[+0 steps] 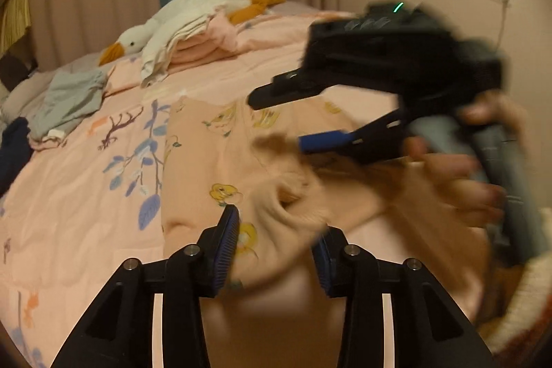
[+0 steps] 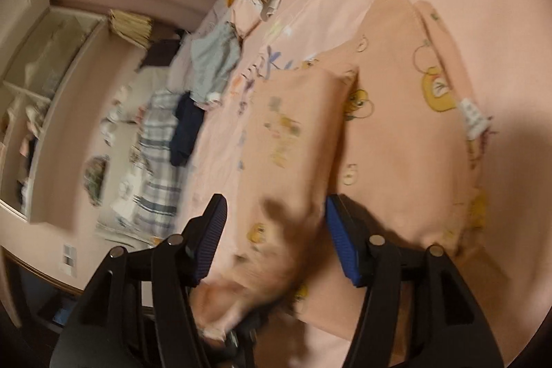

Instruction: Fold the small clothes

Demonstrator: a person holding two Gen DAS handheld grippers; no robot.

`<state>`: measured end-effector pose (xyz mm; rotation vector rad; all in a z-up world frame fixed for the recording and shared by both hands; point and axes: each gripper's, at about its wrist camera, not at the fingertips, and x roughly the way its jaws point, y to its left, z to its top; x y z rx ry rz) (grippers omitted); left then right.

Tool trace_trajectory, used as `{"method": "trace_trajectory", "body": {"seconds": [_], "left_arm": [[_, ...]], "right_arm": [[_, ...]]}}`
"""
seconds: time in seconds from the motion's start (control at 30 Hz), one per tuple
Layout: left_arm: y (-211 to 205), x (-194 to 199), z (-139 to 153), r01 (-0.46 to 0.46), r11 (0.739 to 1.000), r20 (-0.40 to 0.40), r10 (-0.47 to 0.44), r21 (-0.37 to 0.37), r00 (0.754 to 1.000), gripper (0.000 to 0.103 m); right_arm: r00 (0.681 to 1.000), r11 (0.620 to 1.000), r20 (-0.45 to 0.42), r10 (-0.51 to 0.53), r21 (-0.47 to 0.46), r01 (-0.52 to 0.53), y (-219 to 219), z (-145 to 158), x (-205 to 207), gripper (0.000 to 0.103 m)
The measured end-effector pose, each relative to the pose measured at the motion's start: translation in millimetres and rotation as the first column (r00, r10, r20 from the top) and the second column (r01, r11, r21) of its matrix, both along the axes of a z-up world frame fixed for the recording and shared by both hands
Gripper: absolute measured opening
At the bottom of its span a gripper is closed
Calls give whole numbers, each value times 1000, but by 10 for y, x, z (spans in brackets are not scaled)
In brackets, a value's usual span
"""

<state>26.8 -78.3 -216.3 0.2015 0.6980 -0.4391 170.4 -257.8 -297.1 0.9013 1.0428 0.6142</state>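
Note:
A small peach garment with yellow cartoon prints (image 1: 203, 157) lies on the pink bed cover; it also shows in the right wrist view (image 2: 396, 112), partly folded, with a white label at its right edge. My left gripper (image 1: 276, 240) is open, its fingers either side of a bunched cuff of the garment. My right gripper (image 2: 276, 230) is open over a folded flap of the garment; in the left wrist view the right gripper (image 1: 276, 123) hovers blurred above the cloth, jaws apart.
A white goose plush (image 1: 179, 23) and a stack of folded pink and cream clothes (image 1: 193, 47) lie at the far side of the bed. Grey (image 1: 69, 99) and navy clothes (image 1: 13, 147) lie at the left. Shelves (image 2: 41, 85) stand beyond the bed.

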Motion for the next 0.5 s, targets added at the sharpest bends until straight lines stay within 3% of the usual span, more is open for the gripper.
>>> {"method": "trace_trajectory", "body": {"seconds": [0.07,0.13,0.27,0.4,0.5], "left_arm": [[105,-39,83,-1,997,-13,0,-76,1000,54],[274,-6,156,-45,987,-21,42,-152,999,66],[705,189,123,-234,939,-93,217,-251,972,69],[1259,346,21,-415,833,-226,354,-366,908,69],[1581,413,-69,-543,741,-295,457,-396,839,69]], "right_arm": [[1000,1000,-5,-9,21,9,-12,-42,27,63],[999,1000,-37,-6,-26,5,48,-72,49,61],[999,998,-47,-9,-65,6,71,-29,29,61],[998,996,-62,-18,-83,13,56,-37,1,61],[999,998,-51,-3,-70,0,161,-113,29,62]]}}
